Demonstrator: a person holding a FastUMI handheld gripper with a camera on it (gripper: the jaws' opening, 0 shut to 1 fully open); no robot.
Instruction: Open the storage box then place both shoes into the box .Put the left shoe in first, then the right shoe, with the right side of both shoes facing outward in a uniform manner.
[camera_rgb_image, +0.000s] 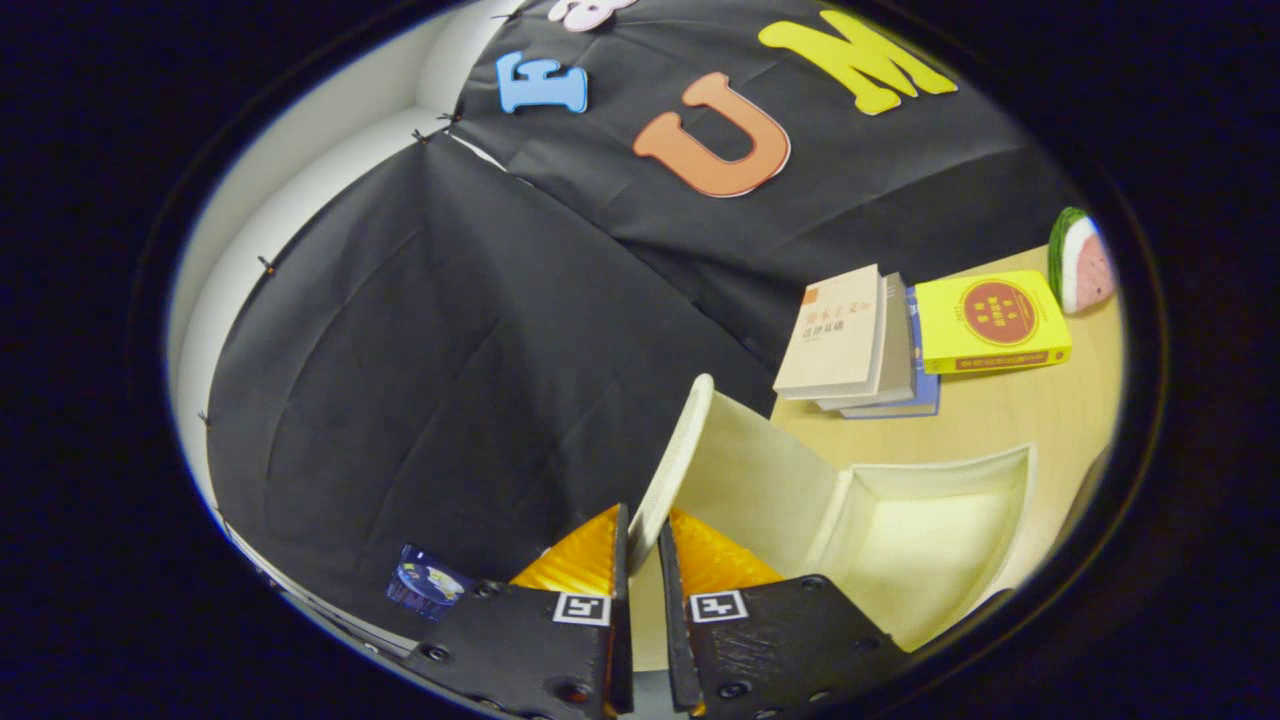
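Both fingers of my gripper (643, 545) are pinching the lid (680, 450) of the storage box (930, 530) by its edge. It is standing up tall between them, and the open box is lying just past them, off to the right.
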